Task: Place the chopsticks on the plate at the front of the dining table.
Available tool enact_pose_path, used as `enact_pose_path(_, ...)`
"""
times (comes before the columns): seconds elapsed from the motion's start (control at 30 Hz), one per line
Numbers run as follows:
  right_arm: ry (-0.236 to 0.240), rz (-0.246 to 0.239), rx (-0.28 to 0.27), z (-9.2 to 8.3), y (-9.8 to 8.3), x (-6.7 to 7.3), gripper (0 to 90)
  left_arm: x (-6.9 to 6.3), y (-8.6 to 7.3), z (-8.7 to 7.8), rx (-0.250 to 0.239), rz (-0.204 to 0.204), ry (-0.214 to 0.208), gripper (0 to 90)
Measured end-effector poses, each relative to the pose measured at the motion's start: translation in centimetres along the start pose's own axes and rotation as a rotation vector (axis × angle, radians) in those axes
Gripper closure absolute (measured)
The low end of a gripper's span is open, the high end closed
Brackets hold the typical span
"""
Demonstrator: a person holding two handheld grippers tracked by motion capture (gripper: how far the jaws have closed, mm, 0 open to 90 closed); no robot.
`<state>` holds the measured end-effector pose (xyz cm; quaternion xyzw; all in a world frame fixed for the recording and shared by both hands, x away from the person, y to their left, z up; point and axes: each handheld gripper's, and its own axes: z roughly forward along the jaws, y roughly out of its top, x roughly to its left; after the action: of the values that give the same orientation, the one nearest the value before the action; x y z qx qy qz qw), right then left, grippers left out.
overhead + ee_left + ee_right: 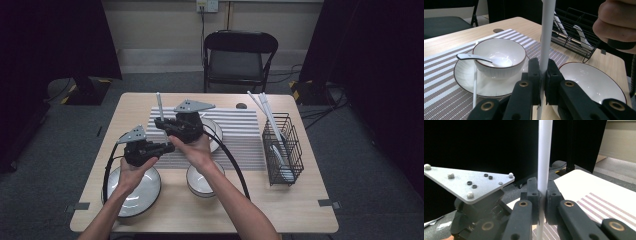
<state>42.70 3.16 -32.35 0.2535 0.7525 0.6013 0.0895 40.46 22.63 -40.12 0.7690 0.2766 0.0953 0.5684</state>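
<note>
Standing on grey carpet, wooden table [300, 200] with striped mat [240, 135]; both claws clenched on white chopstick [547, 37]

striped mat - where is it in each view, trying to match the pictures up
High view: striped mat in the table's middle, beyond the hands.
Left gripper view: left half, under the plate.
Right gripper view: lower right corner.
Shared landmark: white stick clamped upright mid-frame in both gripper views.
</note>
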Motion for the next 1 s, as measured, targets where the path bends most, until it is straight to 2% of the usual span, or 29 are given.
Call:
enact_pose_path(0.13,0.003,0.002,0.003,-0.1,-0.2,-0.1,84.9,0.0,-0.1,0.2,0.005,-0.006,-0.016,85.6)
enact_pose_path(0.27,0.004,-0.010,0.007,0.0,-0.4,-0.1,83.5,0.0,-0.2,0.3,0.018,0.003,-0.006,85.8)
enact_pose_path(0.43,0.010,-0.017,0.008,-0.1,-0.4,-0.1,72.7,0.1,-0.3,0.6,0.031,0.004,-0.003,85.8)
enact_pose_path(0.47,0.009,-0.022,0.013,-0.1,-0.4,-0.1,67.7,0.2,-0.3,0.6,0.032,0.006,-0.005,85.8)
enact_pose_path(0.77,-0.034,-0.053,0.063,0.0,-0.5,-0.6,45.6,0.3,-0.5,1.1,0.039,-0.001,-0.009,85.8)
enact_pose_path(0.9,-0.042,-0.046,0.073,-0.1,-0.7,-1.0,43.6,0.6,-0.6,1.1,0.054,-0.006,-0.013,85.8)
enact_pose_path(1.0,-0.049,-0.061,0.076,-0.2,-0.9,-1.0,38.9,0.8,-0.6,1.0,0.056,-0.010,-0.005,85.8)
